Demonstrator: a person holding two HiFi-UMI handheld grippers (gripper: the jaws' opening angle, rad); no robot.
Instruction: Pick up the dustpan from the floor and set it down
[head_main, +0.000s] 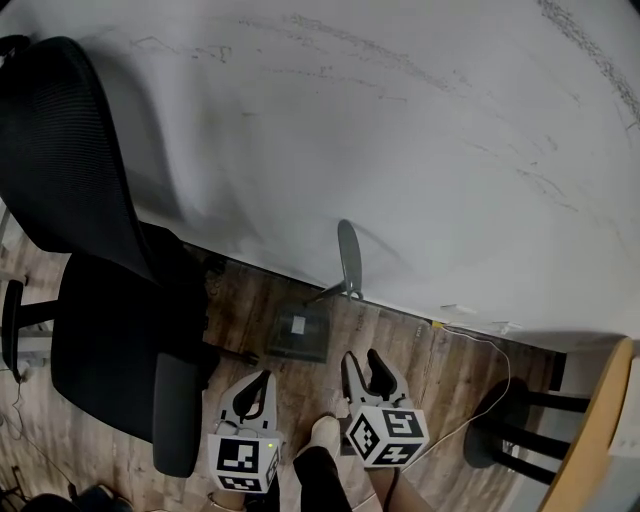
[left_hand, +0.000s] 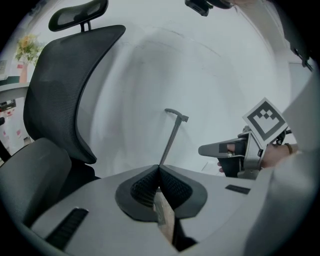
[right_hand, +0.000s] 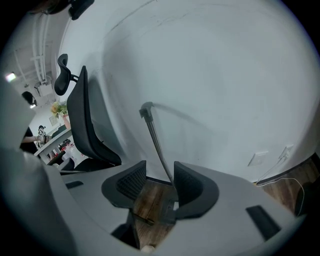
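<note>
The grey dustpan rests on the wooden floor at the foot of the white wall, its long handle standing upright against the wall. My right gripper hangs just in front of it with its jaws open. In the right gripper view the handle runs down through the gap, close to the right pad, and neither pad presses on it. My left gripper is lower left of the pan, shut and empty. In the left gripper view the handle rises beyond the closed pads, and the right gripper is at the right.
A black office chair fills the left, its seat close to the left gripper. A white cable trails over the floor at the right, near a black round base and a wooden piece of furniture. A person's foot is between the grippers.
</note>
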